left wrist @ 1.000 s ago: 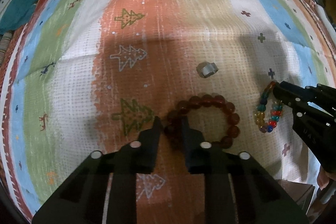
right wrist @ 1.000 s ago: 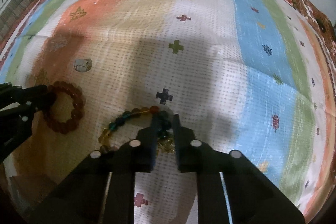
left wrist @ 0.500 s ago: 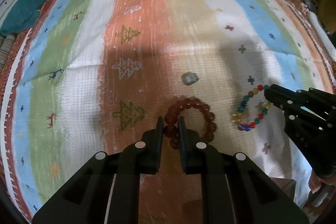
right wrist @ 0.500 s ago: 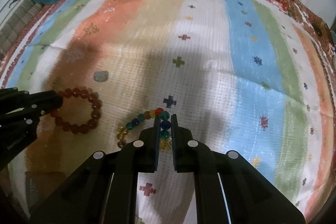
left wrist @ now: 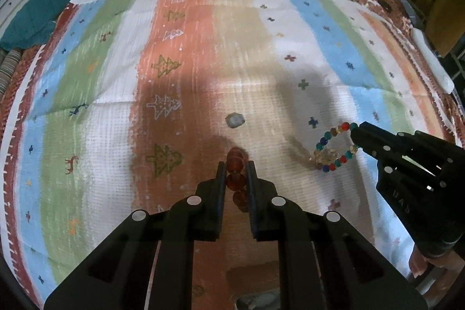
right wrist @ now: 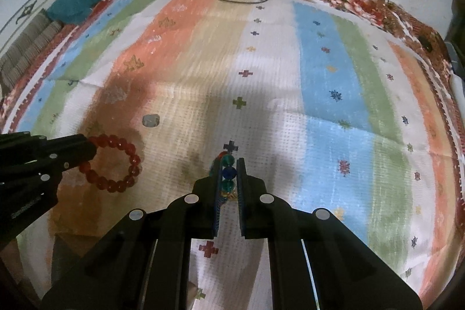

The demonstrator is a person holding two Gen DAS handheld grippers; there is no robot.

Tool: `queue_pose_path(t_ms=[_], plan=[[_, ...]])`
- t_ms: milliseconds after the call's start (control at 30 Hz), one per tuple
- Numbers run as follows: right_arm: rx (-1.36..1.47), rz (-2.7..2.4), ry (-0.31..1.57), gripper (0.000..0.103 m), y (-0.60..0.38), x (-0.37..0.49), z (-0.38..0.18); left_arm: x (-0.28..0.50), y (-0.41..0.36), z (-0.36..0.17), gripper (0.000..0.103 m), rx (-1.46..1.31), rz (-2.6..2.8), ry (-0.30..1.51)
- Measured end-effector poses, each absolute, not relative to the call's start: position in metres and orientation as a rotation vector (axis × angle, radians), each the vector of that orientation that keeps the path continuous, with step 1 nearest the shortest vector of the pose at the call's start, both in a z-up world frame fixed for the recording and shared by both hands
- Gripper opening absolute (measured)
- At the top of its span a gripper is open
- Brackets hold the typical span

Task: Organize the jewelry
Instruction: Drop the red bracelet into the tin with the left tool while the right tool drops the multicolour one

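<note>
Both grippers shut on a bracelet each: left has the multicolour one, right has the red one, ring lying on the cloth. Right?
Swapped. The left gripper is shut on the red bead bracelet, and the right gripper on the multicolour bead bracelet; each wrist view shows its own beads between the jaws. The ring does lie on the striped cloth.

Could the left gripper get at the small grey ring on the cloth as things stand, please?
Probably not yet: the left gripper is shut on the red bead bracelet, so its jaws are occupied. Nothing lies between it and the grey ring on the striped cloth.
</note>
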State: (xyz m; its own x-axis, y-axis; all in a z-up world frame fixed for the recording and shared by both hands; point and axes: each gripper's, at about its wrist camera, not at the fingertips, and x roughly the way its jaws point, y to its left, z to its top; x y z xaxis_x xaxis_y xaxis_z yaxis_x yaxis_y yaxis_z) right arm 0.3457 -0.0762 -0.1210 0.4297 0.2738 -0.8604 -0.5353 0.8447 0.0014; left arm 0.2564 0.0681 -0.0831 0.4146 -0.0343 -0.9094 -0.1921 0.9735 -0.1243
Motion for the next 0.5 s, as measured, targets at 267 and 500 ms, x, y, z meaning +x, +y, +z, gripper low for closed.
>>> queue_pose_path(t_ms=[267, 500], plan=[[-0.286, 0.549, 0.945, 0.01, -0.077, 0.334, -0.106, 0.248, 0.069, -0.069, 0.013, -0.233, 0.125, 1.097], [-0.267, 0.569, 0.894, 0.01, -0.079, 0.322, -0.092, 0.239, 0.068, -0.057, 0.013, -0.236, 0.119, 1.068]])
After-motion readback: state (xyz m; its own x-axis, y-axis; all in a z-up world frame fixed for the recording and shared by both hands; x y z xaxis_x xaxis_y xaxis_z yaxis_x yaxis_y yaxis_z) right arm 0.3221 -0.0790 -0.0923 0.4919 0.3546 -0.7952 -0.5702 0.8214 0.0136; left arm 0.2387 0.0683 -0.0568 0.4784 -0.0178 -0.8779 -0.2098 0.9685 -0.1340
